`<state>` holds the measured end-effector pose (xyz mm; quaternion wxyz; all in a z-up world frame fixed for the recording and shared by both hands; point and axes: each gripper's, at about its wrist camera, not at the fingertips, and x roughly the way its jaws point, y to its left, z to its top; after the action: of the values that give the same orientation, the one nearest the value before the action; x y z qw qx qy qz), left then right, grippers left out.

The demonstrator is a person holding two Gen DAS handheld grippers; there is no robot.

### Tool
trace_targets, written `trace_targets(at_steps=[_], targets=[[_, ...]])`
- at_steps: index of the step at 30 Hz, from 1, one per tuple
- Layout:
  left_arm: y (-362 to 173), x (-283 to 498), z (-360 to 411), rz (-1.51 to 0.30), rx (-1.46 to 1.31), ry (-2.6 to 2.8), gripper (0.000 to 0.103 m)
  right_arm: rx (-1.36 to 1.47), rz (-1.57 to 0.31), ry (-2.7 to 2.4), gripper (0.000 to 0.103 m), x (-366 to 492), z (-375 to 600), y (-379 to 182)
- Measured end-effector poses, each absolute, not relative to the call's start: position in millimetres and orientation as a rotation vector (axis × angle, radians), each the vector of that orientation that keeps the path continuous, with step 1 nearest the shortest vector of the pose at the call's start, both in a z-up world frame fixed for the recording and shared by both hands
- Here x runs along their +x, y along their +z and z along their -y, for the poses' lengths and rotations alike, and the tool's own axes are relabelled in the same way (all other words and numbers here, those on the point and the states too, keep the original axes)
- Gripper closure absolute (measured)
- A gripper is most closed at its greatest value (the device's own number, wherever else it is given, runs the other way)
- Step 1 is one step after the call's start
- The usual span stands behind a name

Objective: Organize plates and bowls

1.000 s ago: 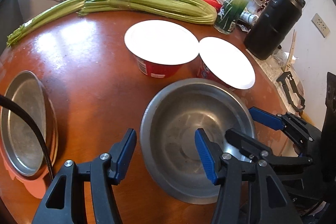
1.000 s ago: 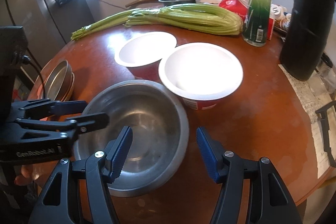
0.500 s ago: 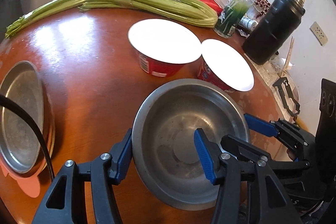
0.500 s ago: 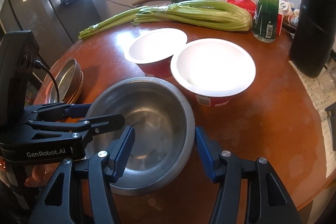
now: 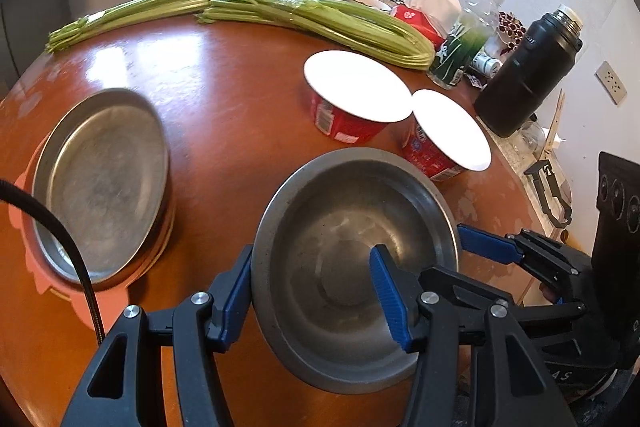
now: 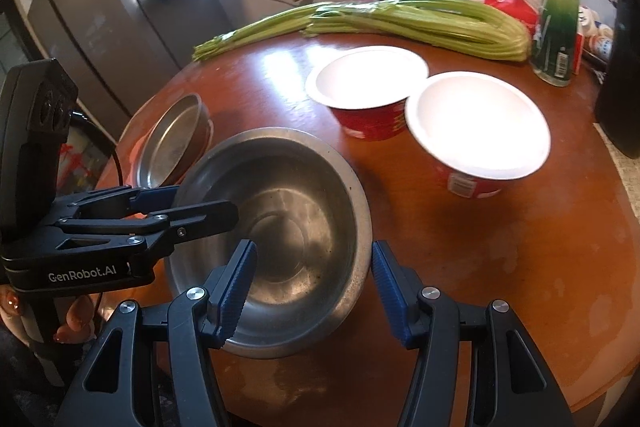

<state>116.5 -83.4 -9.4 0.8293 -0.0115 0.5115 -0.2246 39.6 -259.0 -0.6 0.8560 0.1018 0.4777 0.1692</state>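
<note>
"GenRobot.AI" on left tool [image 6: 176, 205]

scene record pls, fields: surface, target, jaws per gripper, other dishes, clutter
surface: round wooden table
target: steel bowl, near edge
left gripper: jaws straddle the bowl's rim, one outside, one inside; contact unclear
right gripper: jaws straddle the opposite rim, not pressing
other dishes: stacked steel plates; two red paper bowls
clutter: celery, black flask, green bottle
</note>
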Motion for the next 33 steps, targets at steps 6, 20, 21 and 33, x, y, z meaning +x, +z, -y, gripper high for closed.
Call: trace_targets(at_steps=[6,20,21,33], targets=[[-13,116,77,-1.094,-0.026,-0.459,0.047,0.206,-1.015,0.381,0.042,40,252,-2],[-22,118,89,-1.109,0.018,-0.466,0.047,0.213,-1.037,0.361,0.042,41,256,-8],[-22,118,90,-1.111,0.023,-0.469,0.047,0.214,-1.036,0.357,0.042,41,257,-8],[-26,116,96,-1.119,0.04,-0.491,0.046,0.236,-1.051,0.351,0.041,39,265,-9]])
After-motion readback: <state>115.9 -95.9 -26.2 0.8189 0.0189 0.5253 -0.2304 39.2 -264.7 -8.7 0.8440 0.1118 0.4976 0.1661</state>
